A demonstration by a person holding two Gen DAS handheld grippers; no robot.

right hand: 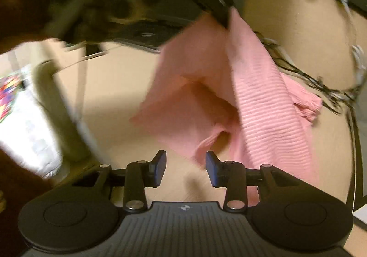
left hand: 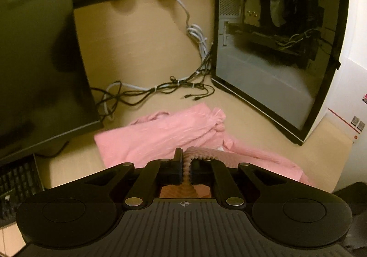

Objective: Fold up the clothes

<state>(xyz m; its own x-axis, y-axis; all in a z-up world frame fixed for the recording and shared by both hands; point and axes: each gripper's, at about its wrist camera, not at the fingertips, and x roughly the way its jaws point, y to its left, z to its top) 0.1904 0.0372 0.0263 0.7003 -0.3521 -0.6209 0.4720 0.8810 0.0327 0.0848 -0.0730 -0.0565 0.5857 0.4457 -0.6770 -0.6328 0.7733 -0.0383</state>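
Pinching a fold of the pink ribbed garment [left hand: 160,135], the left gripper [left hand: 187,168] could lose it if tugged while the right gripper [right hand: 185,168] gapes wide, holding nothing.

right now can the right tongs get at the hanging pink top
Probably yes. The right tongs are open with nothing between their tips and the pink top, whose lower edge hangs just ahead, held up by the left tongs.
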